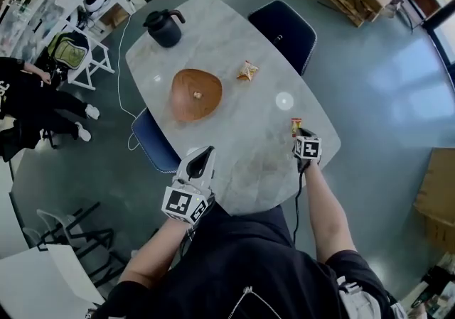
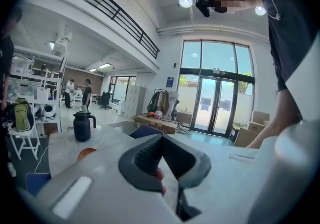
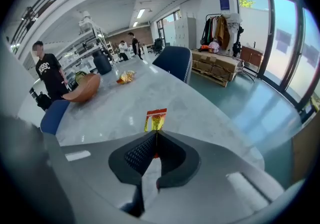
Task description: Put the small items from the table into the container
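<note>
A small red and yellow packet (image 1: 296,124) lies near the right edge of the marble table (image 1: 234,140). My right gripper (image 1: 299,133) is shut on the packet's near edge; in the right gripper view the packet (image 3: 156,118) sticks out beyond the closed right gripper (image 3: 156,133). The brown wooden bowl (image 1: 196,94) sits mid-table with a small item inside. A crumpled orange snack packet (image 1: 247,71) lies to the right of the bowl. My left gripper (image 1: 206,151) hovers at the table's near edge, pointing toward the bowl, jaws together and nothing seen in them (image 2: 162,137).
A black kettle (image 1: 164,28) stands at the far end of the table. A navy chair (image 1: 284,30) is on the far right side and a blue chair (image 1: 153,143) on the left. People and shelving are off to the left.
</note>
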Demonstrator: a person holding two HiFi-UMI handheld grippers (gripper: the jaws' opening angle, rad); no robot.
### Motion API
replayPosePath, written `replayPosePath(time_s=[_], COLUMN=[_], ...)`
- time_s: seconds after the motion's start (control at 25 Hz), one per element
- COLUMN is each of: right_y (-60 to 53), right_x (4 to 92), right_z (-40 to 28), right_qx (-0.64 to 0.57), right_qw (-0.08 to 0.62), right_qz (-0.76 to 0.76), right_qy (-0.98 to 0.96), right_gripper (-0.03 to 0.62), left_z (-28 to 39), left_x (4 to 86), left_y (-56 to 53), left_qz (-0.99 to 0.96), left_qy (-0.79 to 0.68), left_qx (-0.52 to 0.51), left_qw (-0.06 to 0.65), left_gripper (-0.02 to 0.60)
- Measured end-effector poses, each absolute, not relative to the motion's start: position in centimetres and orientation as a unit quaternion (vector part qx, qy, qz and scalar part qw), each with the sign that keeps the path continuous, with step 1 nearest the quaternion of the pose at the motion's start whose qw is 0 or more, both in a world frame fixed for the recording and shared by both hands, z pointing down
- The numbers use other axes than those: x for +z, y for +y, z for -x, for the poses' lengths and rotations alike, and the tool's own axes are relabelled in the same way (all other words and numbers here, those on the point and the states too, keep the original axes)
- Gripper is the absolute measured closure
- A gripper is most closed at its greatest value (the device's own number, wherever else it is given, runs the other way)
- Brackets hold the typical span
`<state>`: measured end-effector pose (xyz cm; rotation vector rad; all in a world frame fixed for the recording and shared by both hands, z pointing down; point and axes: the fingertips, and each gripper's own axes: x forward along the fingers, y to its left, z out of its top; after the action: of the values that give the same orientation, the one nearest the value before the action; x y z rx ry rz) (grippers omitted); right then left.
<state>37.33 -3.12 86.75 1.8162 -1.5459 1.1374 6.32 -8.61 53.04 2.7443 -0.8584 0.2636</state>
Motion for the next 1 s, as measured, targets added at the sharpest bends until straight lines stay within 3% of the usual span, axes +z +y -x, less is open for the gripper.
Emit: replayPosePath(time_s=[0.56, 0.76, 1.0], right_y=[-1.7, 0.4, 1.4], right_x=[58.1, 51.8, 50.2], right_z=[-31.5, -28.0, -25.3], right_qx=[0.25, 0.203, 0.196], right_qw=[0.041, 0.009, 0.003], right_qz=[-0.721, -0.726, -0.73], right_qy=[-0.645, -0.657, -0.655], right_gripper=[0.565, 0.565, 0.565], left_z=[-12.2, -14.8, -14.2], left_x=[49.9, 48.6, 49.2], left_y=[-8.7, -6.6, -5.6], left_qz=[-0.978, -0.99, -0.992], left_qy=[-0.17, -0.108, -0.087], left_qx=[0.039, 0.024, 0.041], left_qw=[0.11, 0.089, 0.079], left_gripper=[0.578, 0.578, 0.578])
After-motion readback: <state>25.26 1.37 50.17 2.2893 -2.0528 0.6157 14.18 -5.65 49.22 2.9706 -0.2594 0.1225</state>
